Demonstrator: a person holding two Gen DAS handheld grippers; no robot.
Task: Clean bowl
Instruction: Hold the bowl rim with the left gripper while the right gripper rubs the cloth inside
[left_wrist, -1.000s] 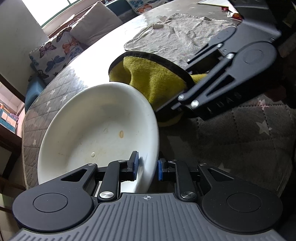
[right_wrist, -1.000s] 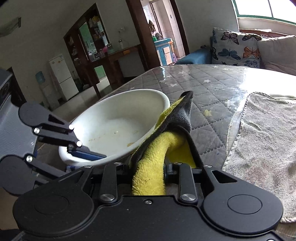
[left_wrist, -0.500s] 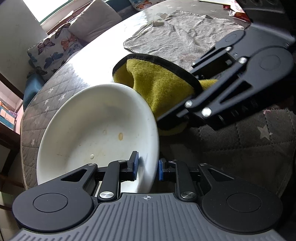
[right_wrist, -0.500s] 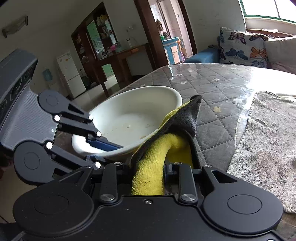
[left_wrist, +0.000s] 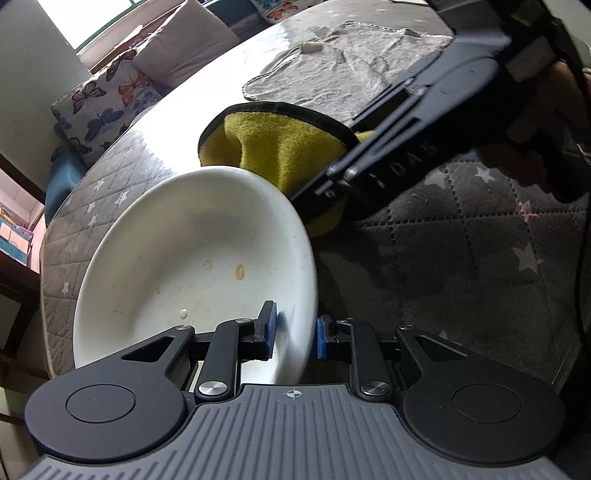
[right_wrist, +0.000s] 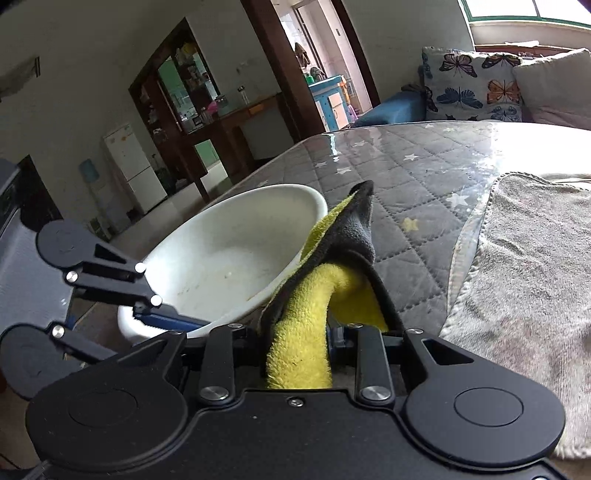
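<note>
The bowl (left_wrist: 192, 273), tilted on the quilted bench (left_wrist: 461, 266), is pinched at its 5 o'clock rim by the left gripper (left_wrist: 293, 334). The right gripper (right_wrist: 328, 347) clamps a yellow cloth (right_wrist: 299, 343) beside the 2 o'clock rim. Hard wiping could lever the bowl loose.

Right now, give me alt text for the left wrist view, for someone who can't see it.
The left hand-held gripper clamps the near rim of a tilted white bowl with food specks inside. Behind the rim, the right hand-held gripper holds a yellow cloth over a quilted table.
</note>
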